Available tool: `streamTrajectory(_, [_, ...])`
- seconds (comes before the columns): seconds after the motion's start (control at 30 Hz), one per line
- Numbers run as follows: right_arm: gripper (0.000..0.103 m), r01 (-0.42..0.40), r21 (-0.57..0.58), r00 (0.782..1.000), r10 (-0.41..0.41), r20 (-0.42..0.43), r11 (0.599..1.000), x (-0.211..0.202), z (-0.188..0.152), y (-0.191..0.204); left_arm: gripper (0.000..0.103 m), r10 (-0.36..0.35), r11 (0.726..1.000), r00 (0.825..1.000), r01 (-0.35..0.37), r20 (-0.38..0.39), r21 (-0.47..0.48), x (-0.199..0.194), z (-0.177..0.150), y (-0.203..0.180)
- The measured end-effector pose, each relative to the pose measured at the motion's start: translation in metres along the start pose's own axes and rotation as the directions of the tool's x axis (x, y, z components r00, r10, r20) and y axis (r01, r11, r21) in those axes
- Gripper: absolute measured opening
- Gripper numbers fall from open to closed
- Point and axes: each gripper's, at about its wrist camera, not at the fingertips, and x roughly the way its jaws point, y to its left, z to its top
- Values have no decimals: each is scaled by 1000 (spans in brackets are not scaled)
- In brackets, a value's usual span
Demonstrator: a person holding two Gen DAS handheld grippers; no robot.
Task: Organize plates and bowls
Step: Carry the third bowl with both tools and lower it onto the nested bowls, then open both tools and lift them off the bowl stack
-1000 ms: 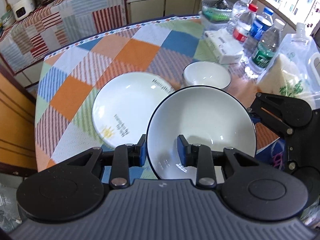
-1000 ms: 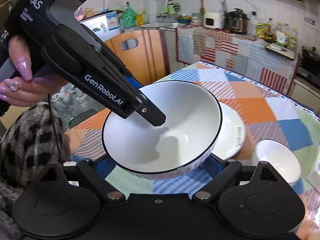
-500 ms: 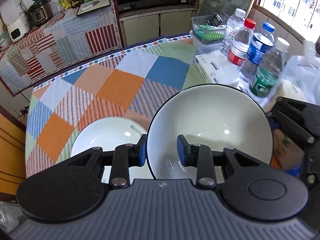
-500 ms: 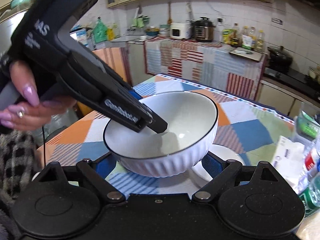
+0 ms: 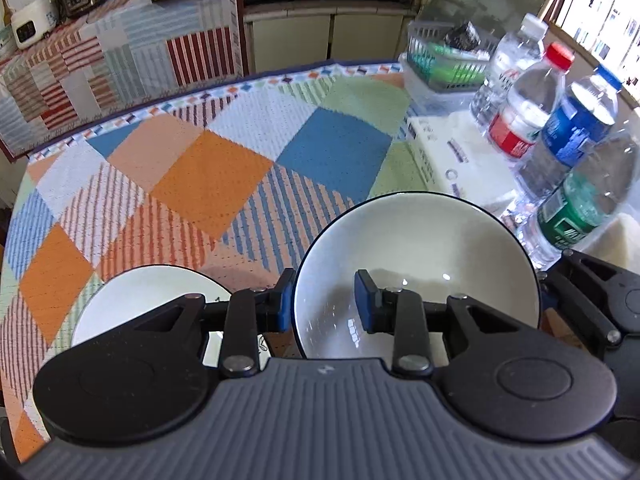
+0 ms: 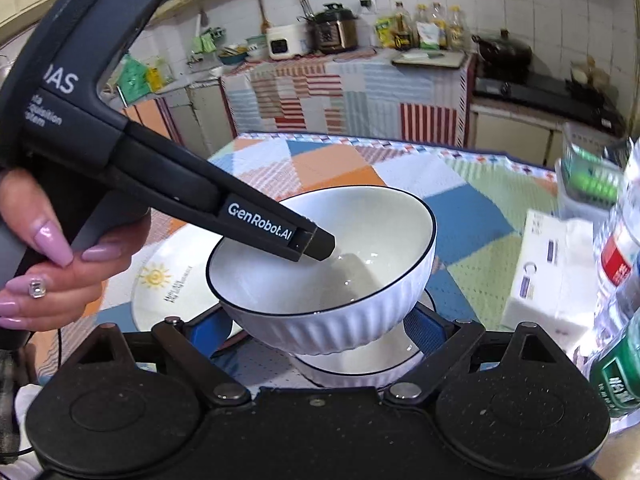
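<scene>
My left gripper (image 5: 325,300) is shut on the near rim of a large white bowl with a dark rim (image 5: 424,256), one finger inside and one outside. The bowl is held in the air, also shown in the right wrist view (image 6: 328,280). Right under it sits a smaller white bowl (image 6: 360,368) on the table. A white plate with a sun print (image 6: 168,292) lies to the left, also in the left wrist view (image 5: 132,300). My right gripper (image 6: 316,332) is open, its fingers on either side below the held bowl, not touching it.
A patchwork cloth covers the table (image 5: 224,168). Several water bottles (image 5: 536,120), a white tissue pack (image 5: 444,152) and a plastic basket (image 5: 444,64) stand at the right. A kitchen counter (image 6: 344,88) lies beyond the far edge.
The left gripper has carried the large bowl to the right, from beside the plate to above the small bowl. The right gripper stayed open under it.
</scene>
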Motion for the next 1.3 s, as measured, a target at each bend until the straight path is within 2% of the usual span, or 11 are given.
streamTrajectory(0.23, [95,4,79,999,1,-54,997,10,0,-14,30,48,998,998,-47,-37,42,22,-4,-7])
streamTrajectory(0.33, [95,-22,116,996,32,-82,993,10,-2,-23,26,57,998,997,-57,-47,17,25,-9,-7])
streamTrajectory(0.4, [97,-45,142,996,55,-64,989,8,-1,-29,23,14,1000,998,-14,-58,-3,28,-12,-9])
streamTrajectory(0.47, [97,-61,156,997,67,-31,986,4,-2,-33,23,20,1000,998,-21,-58,-10,32,-15,-15])
streamTrajectory(0.6, [97,-49,129,998,53,-26,990,3,-5,-27,22,29,999,998,-30,-53,-22,29,-17,-17])
streamTrajectory(0.7, [97,-28,100,999,32,-38,995,1,-5,-23,22,48,999,998,-48,-32,-8,17,-18,-15])
streamTrajectory(0.87, [97,40,20,999,-40,-7,999,-24,-7,-9,23,25,999,1000,-24,17,-20,-17,-23,-7])
streamTrajectory(0.97, [97,52,-18,998,-51,22,999,-47,-11,3,23,14,1000,999,-14,48,-16,-41,-30,-5])
streamTrajectory(1.2, [97,99,-117,994,-93,56,988,-94,-24,35,26,-34,999,997,33,65,8,-87,-47,-6])
streamTrajectory(1.3, [97,108,-137,993,-99,70,985,-110,-29,47,27,-29,999,998,27,60,42,-98,-54,-11])
